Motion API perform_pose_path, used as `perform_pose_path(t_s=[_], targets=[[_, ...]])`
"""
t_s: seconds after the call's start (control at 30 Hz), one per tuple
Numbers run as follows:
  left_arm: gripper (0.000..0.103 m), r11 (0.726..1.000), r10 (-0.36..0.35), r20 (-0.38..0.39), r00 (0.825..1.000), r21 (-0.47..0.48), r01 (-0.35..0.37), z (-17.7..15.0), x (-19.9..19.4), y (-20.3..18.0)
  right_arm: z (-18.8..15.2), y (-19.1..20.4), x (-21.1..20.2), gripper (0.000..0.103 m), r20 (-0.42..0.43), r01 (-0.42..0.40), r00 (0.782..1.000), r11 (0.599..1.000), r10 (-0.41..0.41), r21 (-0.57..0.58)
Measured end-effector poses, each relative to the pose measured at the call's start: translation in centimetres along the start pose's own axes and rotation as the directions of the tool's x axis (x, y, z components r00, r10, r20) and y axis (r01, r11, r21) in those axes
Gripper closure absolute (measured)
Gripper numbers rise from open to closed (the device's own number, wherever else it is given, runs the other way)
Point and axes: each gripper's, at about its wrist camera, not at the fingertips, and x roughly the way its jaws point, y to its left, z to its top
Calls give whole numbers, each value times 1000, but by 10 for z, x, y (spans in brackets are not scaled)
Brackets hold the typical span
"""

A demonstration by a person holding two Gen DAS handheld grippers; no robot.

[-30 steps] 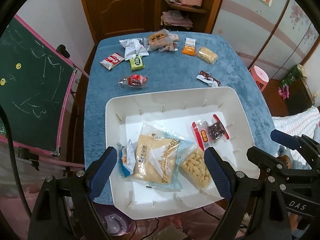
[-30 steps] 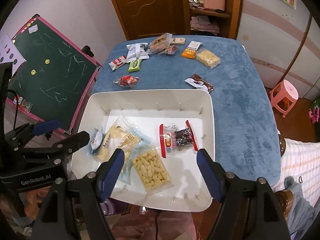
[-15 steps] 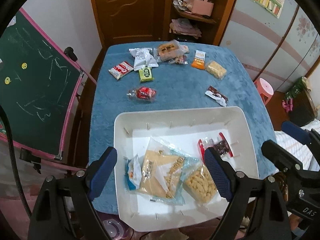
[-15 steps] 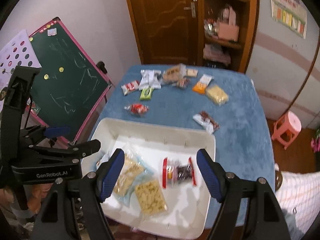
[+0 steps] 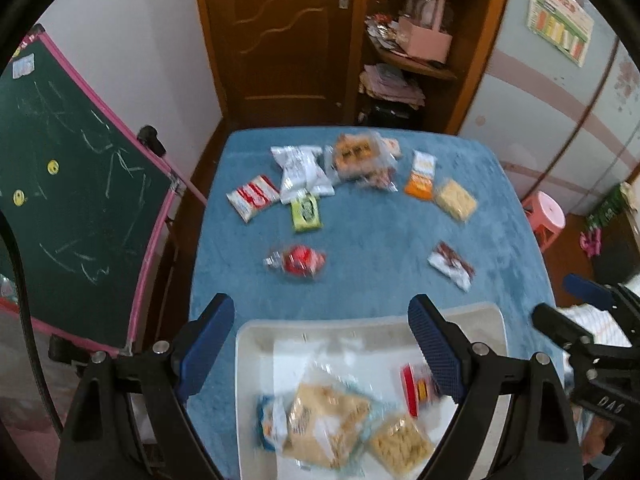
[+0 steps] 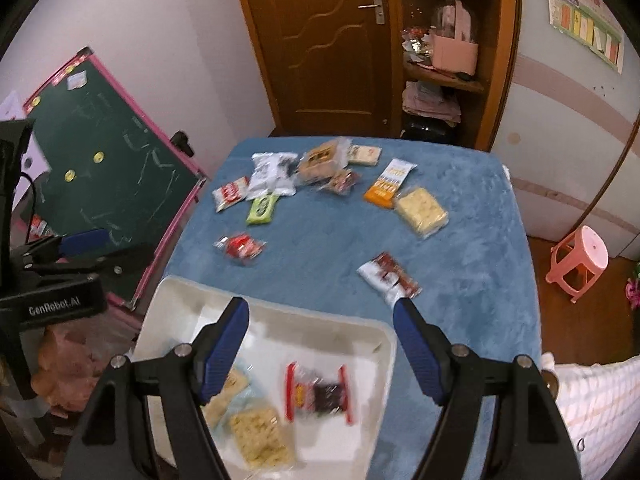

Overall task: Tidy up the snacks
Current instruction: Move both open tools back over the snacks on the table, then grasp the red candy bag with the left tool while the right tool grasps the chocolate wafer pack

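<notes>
A white tray [image 5: 252,344] [image 6: 276,320] sits at the near edge of the blue table and holds several snack packets. My left gripper [image 5: 320,320] is open and empty above the tray's far rim. My right gripper [image 6: 320,320] is open and empty above the tray's far right corner. Loose snacks lie on the table: a red packet [image 5: 298,261] [image 6: 240,246], a brown and white packet [image 5: 451,266] [image 6: 388,276], a green packet [image 5: 306,212] [image 6: 262,208], a yellow cracker pack [image 5: 456,200] [image 6: 420,210] and an orange packet [image 5: 420,178] [image 6: 388,184].
A green chalkboard [image 5: 68,200] [image 6: 104,172] leans at the table's left. A wooden door and shelf [image 5: 408,40] stand behind the table. A pink stool [image 6: 580,258] stands at the right. The other gripper shows at each view's edge [image 5: 592,344] [image 6: 60,280].
Both grippers have lifted and tilted up and away from the tray, so the tray has dropped low in both views and the far table with loose snacks fills the middle. Jaws stay open.
</notes>
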Motion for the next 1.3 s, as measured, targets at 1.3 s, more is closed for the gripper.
perform_pose_path(t_s=[1.3], targets=[[16, 834, -64, -446, 893, -516, -199, 22, 263, 51, 22, -88, 220, 28, -364, -76, 931, 985, 15, -155]])
